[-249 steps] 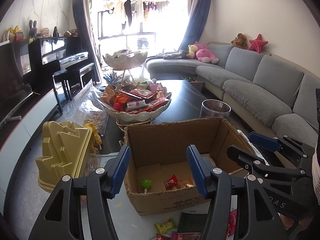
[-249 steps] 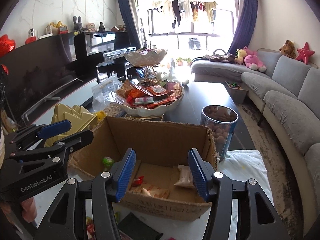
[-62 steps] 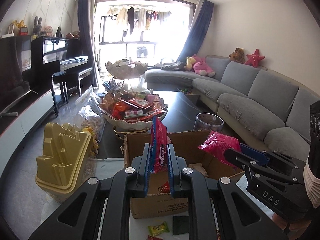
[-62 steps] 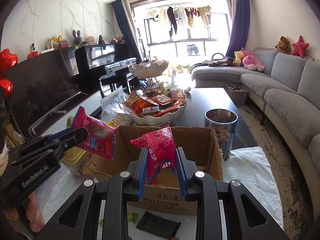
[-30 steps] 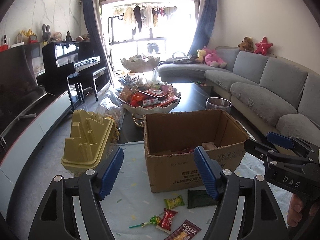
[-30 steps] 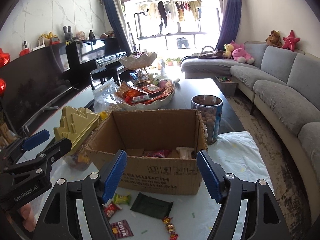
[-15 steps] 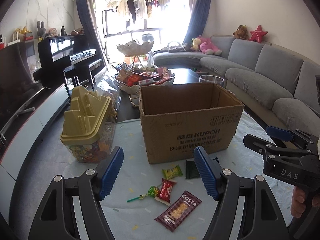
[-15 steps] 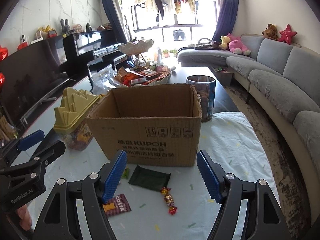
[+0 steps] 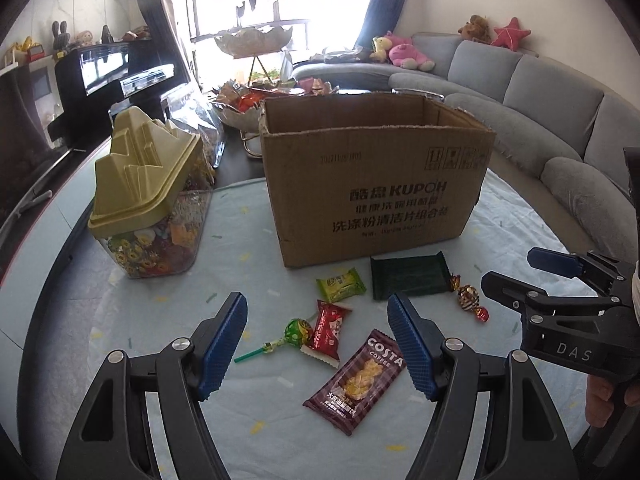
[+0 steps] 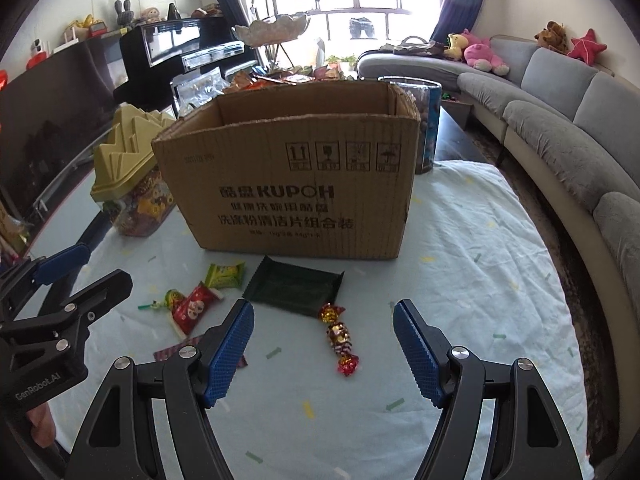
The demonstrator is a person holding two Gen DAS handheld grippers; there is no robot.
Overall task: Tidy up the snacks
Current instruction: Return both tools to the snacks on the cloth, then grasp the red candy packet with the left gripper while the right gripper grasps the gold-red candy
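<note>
- My left gripper (image 9: 318, 344) and right gripper (image 10: 324, 350) gape wide, empty.
- Cardboard box (image 9: 372, 184): contents hidden behind its wall.
- My right finger (image 10: 230, 350) covers the Costa packet (image 9: 356, 380).

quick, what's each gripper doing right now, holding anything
left gripper: open, holding nothing, above loose snacks.
right gripper: open, holding nothing, above the foil-wrapped candy.

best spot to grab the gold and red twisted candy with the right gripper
Grip the twist-wrapped candy across its plump middle, coming down from above. It lies flat on the light cloth, long axis running away from the right gripper, whose open jaws already stand either side. The twisted ends are thin and would likely slip.
</note>
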